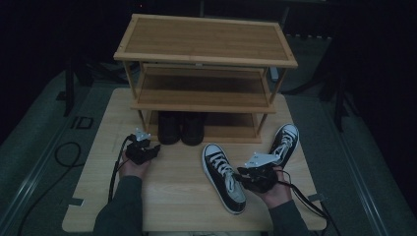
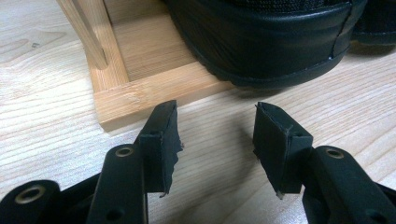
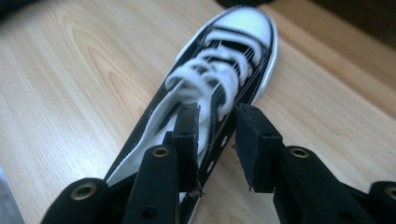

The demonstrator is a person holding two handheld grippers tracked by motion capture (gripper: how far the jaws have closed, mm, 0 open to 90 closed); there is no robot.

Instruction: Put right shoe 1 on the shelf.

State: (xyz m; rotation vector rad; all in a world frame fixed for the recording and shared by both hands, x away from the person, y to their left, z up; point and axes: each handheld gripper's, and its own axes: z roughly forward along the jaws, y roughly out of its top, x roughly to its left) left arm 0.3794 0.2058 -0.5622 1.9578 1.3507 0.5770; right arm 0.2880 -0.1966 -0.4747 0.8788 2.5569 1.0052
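The table (image 1: 98, 196) carries a three-tier rack (image 1: 206, 39) at its far side, with a pair of black shoes (image 1: 181, 127) tucked on the bottom shelf. In front of it two sneakers lie loose: one (image 1: 223, 177) near the middle, toe toward the rack, the other (image 1: 284, 141) off to the right by the rack's corner post. My right gripper (image 1: 244, 173) sits over the near sneaker's collar, jaws apart, one inside the opening and one outside its wall; I can't see the pads pressing, so I call it loose. My left gripper (image 1: 151, 149) rests low by the rack's front left corner, jaws wide apart on nothing. The risk, I think, is closing on laces or the thin canvas wall alone: the sneaker would tip or slip out on the lift. The bottom shelf has free room right of the black shoes, but the shelf above is low and the front rail could catch the toe.
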